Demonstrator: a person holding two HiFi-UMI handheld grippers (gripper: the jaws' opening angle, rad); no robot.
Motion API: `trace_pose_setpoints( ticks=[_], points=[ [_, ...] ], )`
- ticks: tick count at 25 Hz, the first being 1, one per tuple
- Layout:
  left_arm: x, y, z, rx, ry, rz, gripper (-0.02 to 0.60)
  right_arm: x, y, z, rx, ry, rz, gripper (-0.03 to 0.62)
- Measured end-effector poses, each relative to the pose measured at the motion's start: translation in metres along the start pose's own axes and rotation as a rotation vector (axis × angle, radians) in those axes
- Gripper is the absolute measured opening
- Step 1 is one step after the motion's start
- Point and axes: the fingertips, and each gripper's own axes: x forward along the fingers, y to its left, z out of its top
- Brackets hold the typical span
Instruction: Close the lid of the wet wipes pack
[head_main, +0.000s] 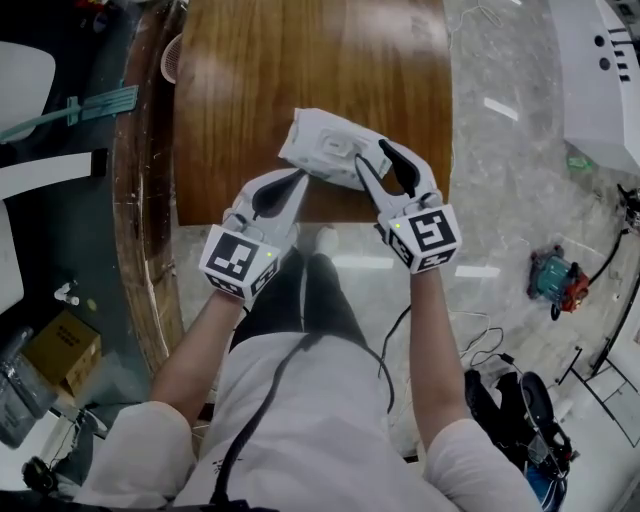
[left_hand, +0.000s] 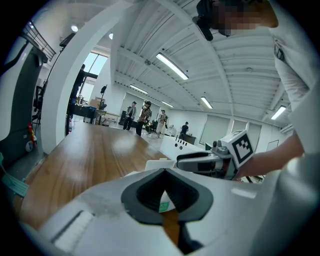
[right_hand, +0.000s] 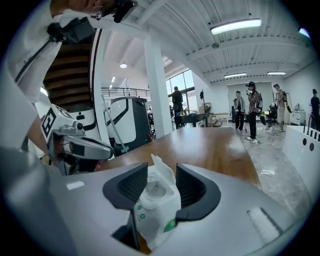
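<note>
L gripper (head_main: 302, 176) jaws clamped on wipes pack (head_main: 320, 140); R gripper (head_main: 371, 154) jaws wide — pack btwn, loose.

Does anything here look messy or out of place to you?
Just one thing: the white wet wipes pack near the brown wooden table's front edge is open. A white flap, its lid or a wipe, sticks up from its opening, between the right gripper's open jaws.

My left gripper (head_main: 298, 180) is clamped on one end of the wet wipes pack (head_main: 322, 143). My right gripper (head_main: 372, 158) has its jaws spread, straddling the pack's other end. My left forearm (head_main: 200, 345) and right forearm (head_main: 430, 340) reach forward, side by side.
</note>
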Motion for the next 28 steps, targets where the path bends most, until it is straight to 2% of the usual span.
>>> trace_pose_setpoints(
  ticks=[10, 28],
  points=[
    [0.009, 0.007, -0.013, -0.009, 0.012, 0.012, 0.003, 0.024, -0.004, -0.002, -0.028, -0.001, 0.071, 0.183],
    [0.005, 0.006, -0.013, -0.016, -0.004, 0.035, 0.003, 0.022, 0.008, -0.011, -0.048, 0.009, 0.095, 0.183]
  ],
)
